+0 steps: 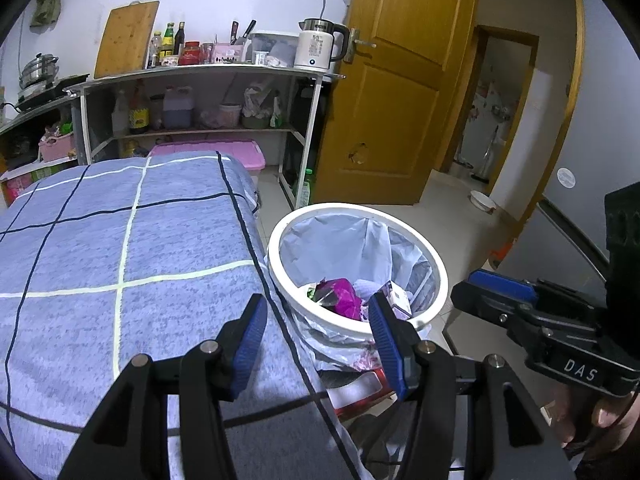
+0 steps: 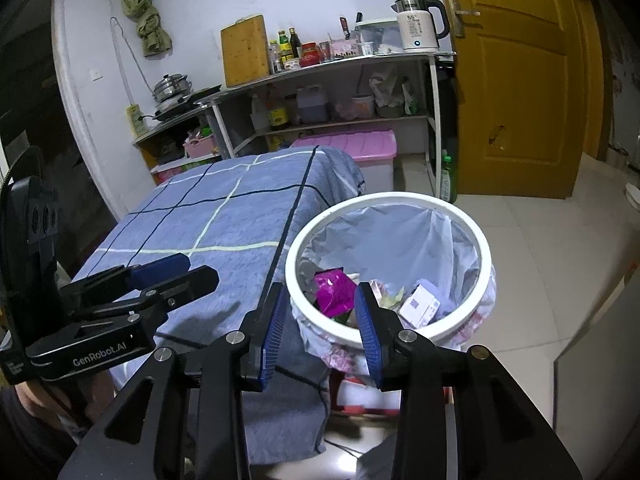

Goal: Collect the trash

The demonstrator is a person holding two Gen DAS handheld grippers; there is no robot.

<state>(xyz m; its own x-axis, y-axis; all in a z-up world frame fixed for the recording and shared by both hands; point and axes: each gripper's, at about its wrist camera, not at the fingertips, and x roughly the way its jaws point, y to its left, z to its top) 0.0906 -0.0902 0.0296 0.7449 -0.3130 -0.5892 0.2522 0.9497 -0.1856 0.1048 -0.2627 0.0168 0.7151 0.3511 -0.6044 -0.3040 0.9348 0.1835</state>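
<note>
A white round bin [image 1: 276, 236] [image 2: 400, 198] with a clear liner stands beside a table draped in a blue checked cloth [image 1: 132, 236] [image 2: 224, 216]. Inside it lie a magenta foil wrapper [image 1: 345, 293] [image 2: 334, 292], a small white box [image 2: 418, 306] and other scraps. My left gripper [image 1: 318, 306] hangs open over the cloth's edge and the bin's near rim, nothing between its blue pads. My right gripper [image 2: 321, 292] is open above the bin's near rim, pads apart and bare. Each gripper also shows from the side in the other's view, the right gripper [image 1: 496, 286] and the left gripper [image 2: 176, 270].
A metal shelf unit [image 1: 200, 72] [image 2: 320, 68] with bottles, a cutting board and a white kettle [image 1: 318, 46] [image 2: 418, 24] stands behind. A pink-lidded storage box [image 1: 208, 150] [image 2: 348, 142] sits past the table. A wooden door [image 1: 392, 88] [image 2: 516, 80] stands open at the right; tiled floor [image 2: 540, 248] surrounds the bin.
</note>
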